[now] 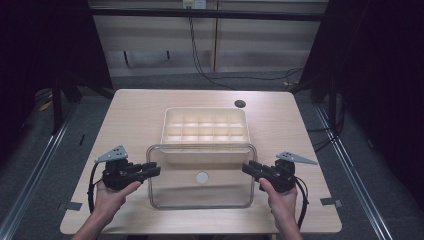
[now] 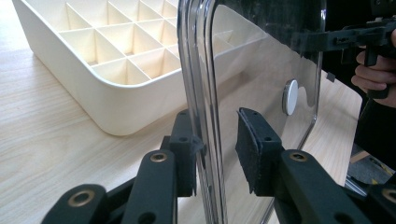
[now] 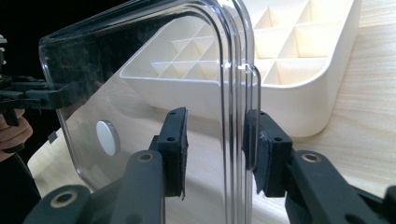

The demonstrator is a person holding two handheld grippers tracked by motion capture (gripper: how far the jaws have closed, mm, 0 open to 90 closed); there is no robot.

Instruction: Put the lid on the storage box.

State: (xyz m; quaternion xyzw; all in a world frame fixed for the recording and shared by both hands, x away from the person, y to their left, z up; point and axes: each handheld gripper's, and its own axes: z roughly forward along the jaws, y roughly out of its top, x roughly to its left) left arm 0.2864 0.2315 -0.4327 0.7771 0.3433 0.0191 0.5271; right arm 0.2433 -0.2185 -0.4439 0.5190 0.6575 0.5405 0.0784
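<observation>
High view: clear lid (image 1: pixel 201 176) lies in front of the cream divided box (image 1: pixel 205 126), overlapping its near edge. Left gripper (image 1: pixel 150 170) and right gripper (image 1: pixel 248 167) straddle its side edges, jaws apart, not clamped. Lid not yet seated; grasp, lift, placing likely remain.

On the wooden surface (image 1: pixel 135 115) a cream divided tray (image 1: pixel 205 125) sits beyond a clear lid (image 1: pixel 201 177). The left tool (image 1: pixel 154 170) meets the lid's left edge, and the right tool (image 1: pixel 246 167) its right edge.
</observation>
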